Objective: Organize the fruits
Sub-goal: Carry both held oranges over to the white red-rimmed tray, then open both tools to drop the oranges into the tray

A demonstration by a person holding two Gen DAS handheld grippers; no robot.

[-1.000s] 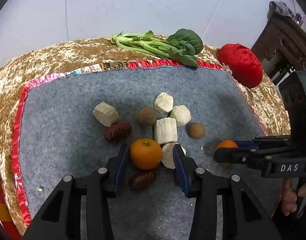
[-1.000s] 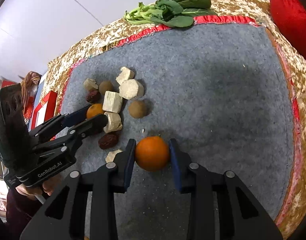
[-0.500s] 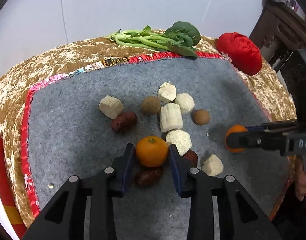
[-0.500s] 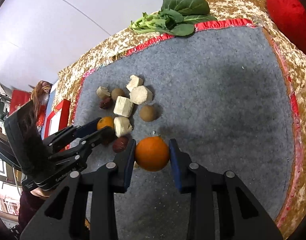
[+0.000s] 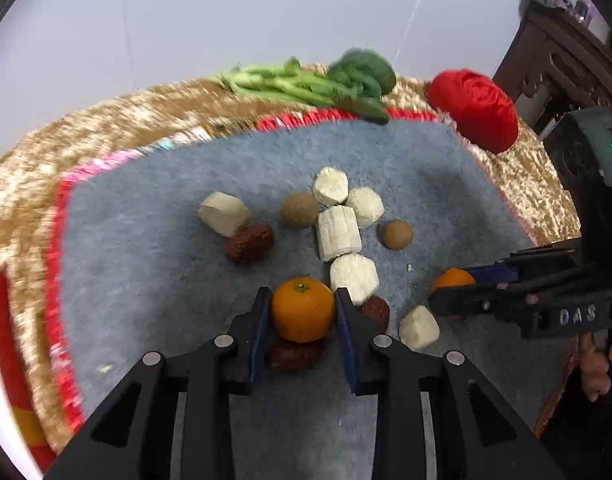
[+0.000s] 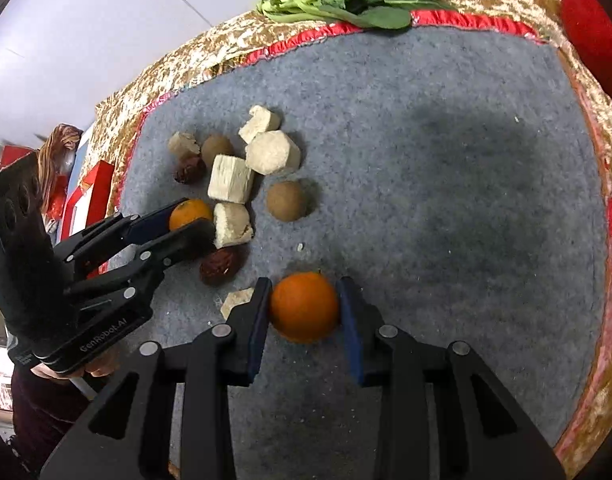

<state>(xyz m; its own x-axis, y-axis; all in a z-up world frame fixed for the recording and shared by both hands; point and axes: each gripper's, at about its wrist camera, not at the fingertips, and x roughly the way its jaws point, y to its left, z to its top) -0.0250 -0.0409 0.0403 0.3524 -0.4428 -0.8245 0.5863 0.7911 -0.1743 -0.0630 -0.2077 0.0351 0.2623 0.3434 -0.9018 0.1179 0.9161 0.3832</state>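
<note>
My left gripper (image 5: 302,310) is shut on a tangerine (image 5: 302,309) and holds it above the grey mat (image 5: 154,264), over a red date (image 5: 296,354). My right gripper (image 6: 304,307) is shut on a second tangerine (image 6: 304,306), near the mat's middle front. Each gripper shows in the other's view: the right gripper (image 5: 451,294) and the left gripper (image 6: 186,222). On the mat lie several pale sugarcane chunks (image 5: 338,232), two brown round fruits (image 5: 300,210) (image 5: 396,234) and more red dates (image 5: 248,243).
Leafy greens (image 5: 313,84) lie on the gold cloth (image 5: 106,128) at the back edge. A red cloth ball (image 5: 475,110) sits at the back right beside dark wooden furniture (image 5: 565,52). The mat's right half (image 6: 465,184) holds no objects.
My left gripper closed on its tangerine and lifted it back from the pile, uncovering a chunk and a date. My right gripper kept its tangerine and rose slightly.
</note>
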